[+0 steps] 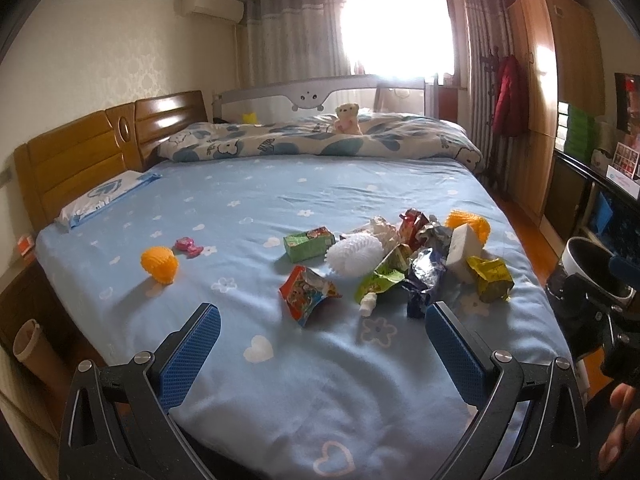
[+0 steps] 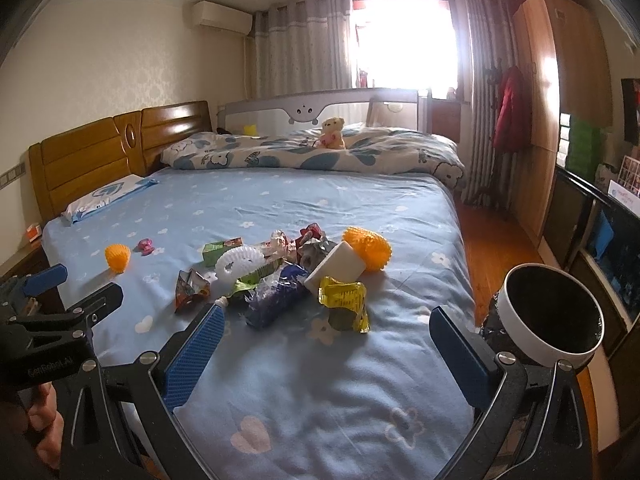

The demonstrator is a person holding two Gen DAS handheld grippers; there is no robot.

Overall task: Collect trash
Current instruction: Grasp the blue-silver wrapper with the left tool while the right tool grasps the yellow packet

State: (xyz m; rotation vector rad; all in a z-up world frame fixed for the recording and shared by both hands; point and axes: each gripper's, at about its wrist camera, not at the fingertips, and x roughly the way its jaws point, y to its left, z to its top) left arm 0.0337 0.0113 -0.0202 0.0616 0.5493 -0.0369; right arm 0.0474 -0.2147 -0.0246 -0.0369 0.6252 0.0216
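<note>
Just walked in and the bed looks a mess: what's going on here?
A person holds tongs in each hand over the bed, about to clear rubbish. The left tongs and right tongs are both open and hold nothing. A pile of crumpled snack wrappers lies on the blue sheet, mixed with spiky balls. A white-rimmed bin waits at the bedside. Nothing is picked up yet.

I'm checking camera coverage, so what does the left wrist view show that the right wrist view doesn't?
Only the left wrist view shows the cardboard tube beside the bed. Only the right wrist view shows the whole bin opening. Both share the bed, the yellow wrapper, the white block, and open grippers: left, right.
</note>
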